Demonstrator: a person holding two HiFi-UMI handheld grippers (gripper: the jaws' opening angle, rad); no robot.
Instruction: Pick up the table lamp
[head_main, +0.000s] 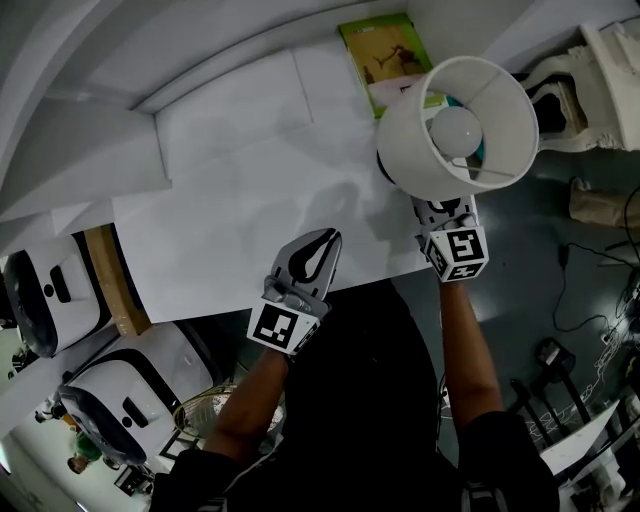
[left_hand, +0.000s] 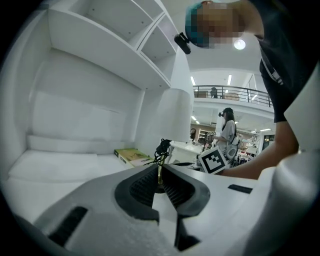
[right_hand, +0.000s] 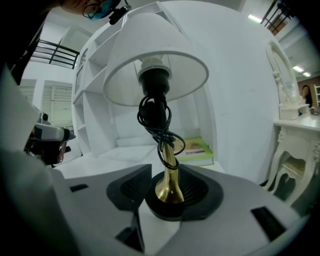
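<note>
Jaws of the right gripper (right_hand: 170, 176) stand apart around the black base (right_hand: 169, 209) of the table lamp (right_hand: 154, 80); I think neither pad presses on it, though the view is tight there. The brass stem (right_hand: 169, 160) rises upright between them, its cord (right_hand: 155, 117) coiled round it below the white shade (head_main: 405, 125). The lamp is at the right end of the white table (head_main: 250, 200), near a green book (head_main: 385, 55). My left gripper (head_main: 318, 250) is closed on nothing, over the table's near edge
</note>
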